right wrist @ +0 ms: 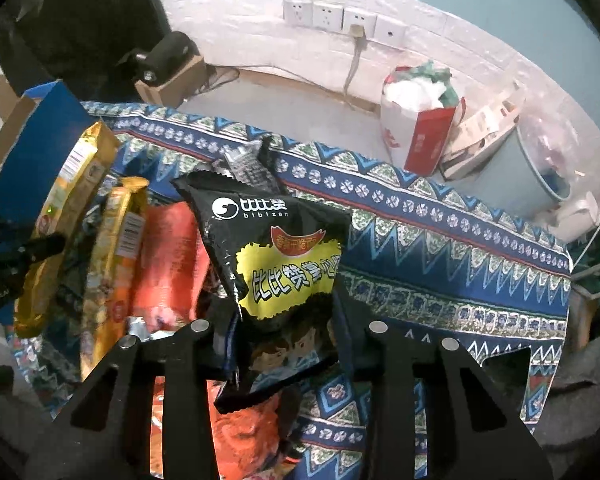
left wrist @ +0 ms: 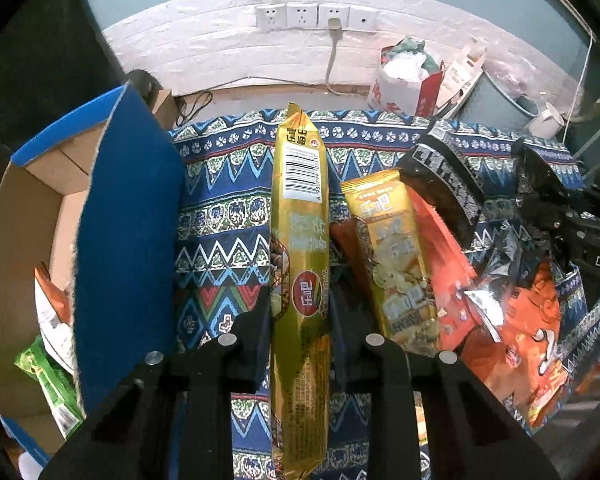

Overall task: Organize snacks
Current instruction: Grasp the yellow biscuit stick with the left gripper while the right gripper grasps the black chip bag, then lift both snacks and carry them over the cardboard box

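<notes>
A long gold snack packet [left wrist: 300,208] runs lengthwise between the fingers of my left gripper [left wrist: 300,320], which is shut on it above the patterned cloth [left wrist: 224,208]. From the right wrist view the same gold packet [right wrist: 68,200] hangs at the left. My right gripper [right wrist: 280,320] is shut on the lower part of a black snack bag [right wrist: 284,248] with a yellow label, lifted off the pile. An open blue cardboard box [left wrist: 128,220] stands to the left with a green packet [left wrist: 52,384] and an orange-and-white one inside.
On the cloth lie a second gold packet [left wrist: 396,256], a plain orange bag [left wrist: 448,256] and a printed orange bag [left wrist: 532,340]. Beyond the cloth's far edge stand a red-and-white paper bag [left wrist: 404,80], a grey bin [right wrist: 540,168] and wall sockets [left wrist: 316,16].
</notes>
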